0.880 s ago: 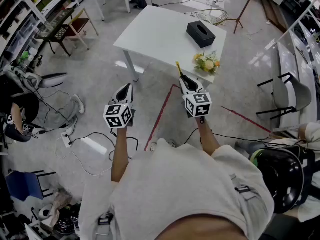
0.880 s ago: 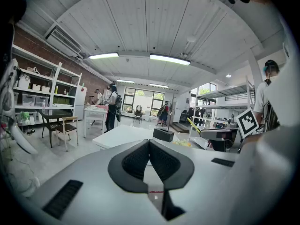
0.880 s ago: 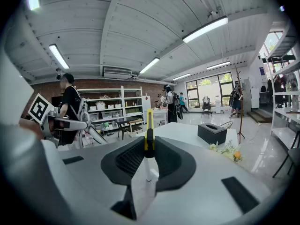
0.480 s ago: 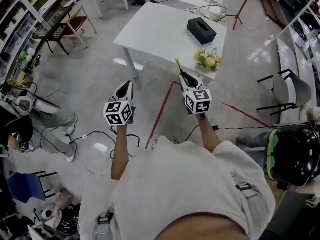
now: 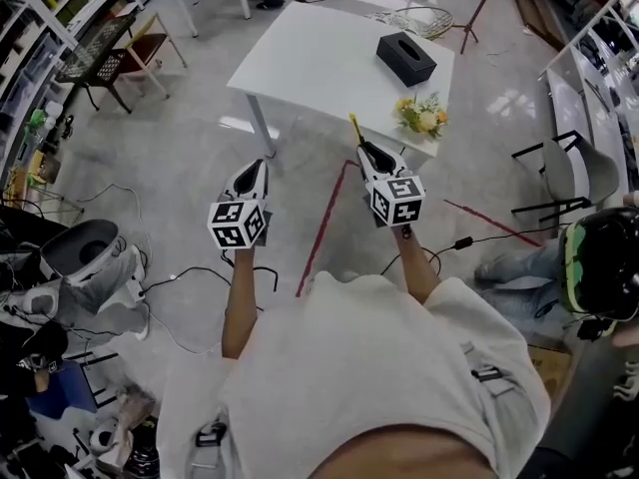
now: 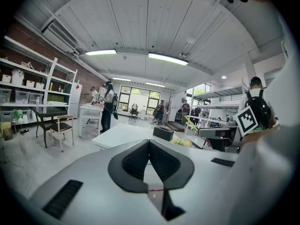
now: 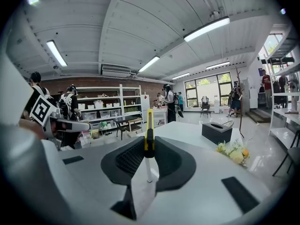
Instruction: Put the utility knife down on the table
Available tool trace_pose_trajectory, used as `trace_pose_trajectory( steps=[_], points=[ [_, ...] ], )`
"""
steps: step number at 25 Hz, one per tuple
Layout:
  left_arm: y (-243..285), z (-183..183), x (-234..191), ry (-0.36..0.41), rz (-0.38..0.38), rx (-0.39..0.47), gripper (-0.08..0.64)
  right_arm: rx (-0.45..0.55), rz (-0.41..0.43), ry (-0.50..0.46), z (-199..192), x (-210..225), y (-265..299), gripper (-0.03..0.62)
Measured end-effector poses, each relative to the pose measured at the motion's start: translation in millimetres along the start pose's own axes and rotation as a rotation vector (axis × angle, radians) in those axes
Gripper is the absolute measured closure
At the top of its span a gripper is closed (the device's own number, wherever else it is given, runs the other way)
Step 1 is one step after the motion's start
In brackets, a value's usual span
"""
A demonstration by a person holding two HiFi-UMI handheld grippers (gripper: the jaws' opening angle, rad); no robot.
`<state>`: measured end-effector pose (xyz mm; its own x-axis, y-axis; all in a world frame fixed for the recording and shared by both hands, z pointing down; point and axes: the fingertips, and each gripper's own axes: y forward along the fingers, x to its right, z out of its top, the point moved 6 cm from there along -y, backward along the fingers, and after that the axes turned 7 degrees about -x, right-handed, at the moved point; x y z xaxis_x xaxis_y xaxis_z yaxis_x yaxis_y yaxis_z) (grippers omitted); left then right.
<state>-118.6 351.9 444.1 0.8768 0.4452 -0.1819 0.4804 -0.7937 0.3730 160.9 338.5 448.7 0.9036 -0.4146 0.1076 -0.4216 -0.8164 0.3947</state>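
Note:
A yellow utility knife (image 5: 354, 128) sticks forward out of my right gripper (image 5: 365, 152), whose jaws are shut on its handle. In the right gripper view the knife (image 7: 149, 128) stands upright between the dark pads (image 7: 131, 158), with the right gripper (image 7: 149, 145) aimed at the white table (image 7: 187, 132). My left gripper (image 5: 252, 171) hovers beside it over the floor, short of the table (image 5: 319, 58). In the left gripper view the left gripper (image 6: 149, 143) has its jaws together with nothing between them.
On the table sit a black tissue box (image 5: 406, 58) and a small flower bunch (image 5: 421, 116) near the front right corner. Red tape (image 5: 324, 228) and cables (image 5: 190, 277) cross the floor. A chair (image 5: 559, 183) and a person in a helmet (image 5: 599, 267) are at the right, with shelves (image 5: 40, 28) at the left.
Both grippers keep about the same place, the knife still in the right one. The people at the left and right edges of the head view have shifted.

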Motion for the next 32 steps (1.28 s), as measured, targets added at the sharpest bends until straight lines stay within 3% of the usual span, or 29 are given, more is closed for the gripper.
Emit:
trace_pose_trajectory(
  steps=[9,32],
  points=[
    [30.6,5.8,-25.6,-0.005,-0.029,-0.015,0.54,-0.011,-0.015,0.009,3.9,2.0,31.3,0.509],
    [208.7,92.4,-84.0,-0.006,0.01,-0.021,0.54,-0.011,0.043,-0.005,87.1,114.0,197.5,0.509]
  ],
)
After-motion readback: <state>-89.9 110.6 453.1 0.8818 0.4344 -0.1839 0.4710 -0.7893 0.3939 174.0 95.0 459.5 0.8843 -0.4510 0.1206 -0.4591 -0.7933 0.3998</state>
